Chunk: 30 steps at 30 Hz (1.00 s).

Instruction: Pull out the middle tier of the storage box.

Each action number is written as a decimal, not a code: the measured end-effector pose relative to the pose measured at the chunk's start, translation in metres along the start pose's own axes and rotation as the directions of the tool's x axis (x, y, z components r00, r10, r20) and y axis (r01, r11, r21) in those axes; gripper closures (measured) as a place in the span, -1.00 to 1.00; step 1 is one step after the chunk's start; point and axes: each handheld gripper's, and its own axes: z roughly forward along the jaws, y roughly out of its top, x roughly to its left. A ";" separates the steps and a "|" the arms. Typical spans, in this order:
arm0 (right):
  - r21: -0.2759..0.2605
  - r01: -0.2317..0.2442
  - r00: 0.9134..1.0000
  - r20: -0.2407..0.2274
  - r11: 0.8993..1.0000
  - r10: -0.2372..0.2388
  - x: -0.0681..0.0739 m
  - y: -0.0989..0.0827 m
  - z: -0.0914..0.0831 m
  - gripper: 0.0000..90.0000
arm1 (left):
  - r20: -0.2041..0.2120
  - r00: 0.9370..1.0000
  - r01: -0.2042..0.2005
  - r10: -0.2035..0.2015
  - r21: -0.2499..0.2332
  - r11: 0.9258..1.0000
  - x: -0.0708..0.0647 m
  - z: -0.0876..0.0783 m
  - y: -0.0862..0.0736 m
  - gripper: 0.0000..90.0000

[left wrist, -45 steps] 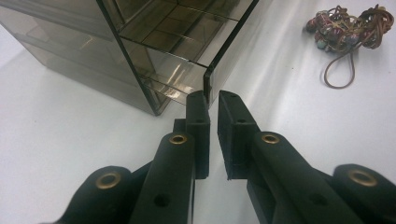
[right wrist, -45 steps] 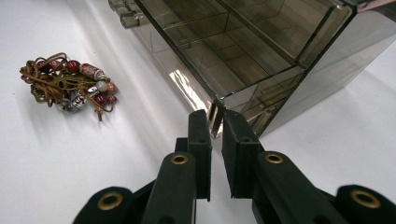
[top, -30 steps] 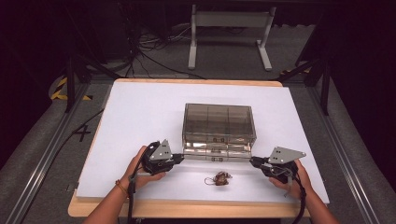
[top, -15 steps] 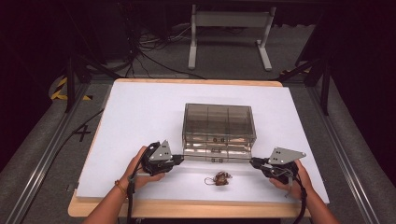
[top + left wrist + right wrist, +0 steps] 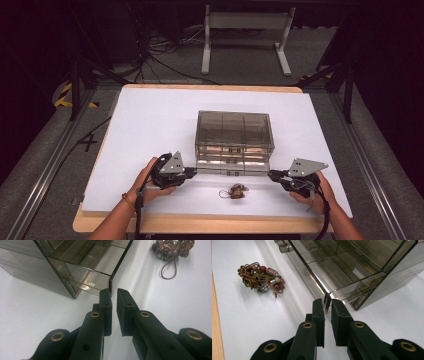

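High view: smoked clear drawer box point(image 5: 234, 136) sits at centre of the white table point(image 5: 150, 115). Its bottom drawer point(image 5: 231, 166) is pulled out toward the lower edge of the frame, front panel standing proud of the box.

Left gripper point(image 5: 194, 172), lower left of centre, is clamped on the left end of the drawer front. Left gripper view: the jaws sit nearly together at mid-frame with the thin edge of the drawer front point(image 5: 111, 282) running into the narrow gap between them.

Right gripper point(image 5: 271, 174), lower right of centre, is clamped on the right end of the same panel. Right gripper view: the panel's corner point(image 5: 327, 301) is pinched between the two near-closed jaws.

A tangle of beads on brown cord point(image 5: 235, 191) lies on the table just below the drawer, between the two grippers, touching neither. It appears upper right in the left gripper view point(image 5: 172, 248) and upper left in the right gripper view point(image 5: 260, 277).

Wooden table edge point(image 5: 200, 224) runs along the bottom of the high view
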 end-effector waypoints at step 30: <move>0.029 0.005 0.998 -0.061 1.000 -0.003 0.002 0.004 -0.005 0.54 | 0.022 0.998 -0.055 0.054 0.025 0.998 -0.006 -0.004 0.002 0.69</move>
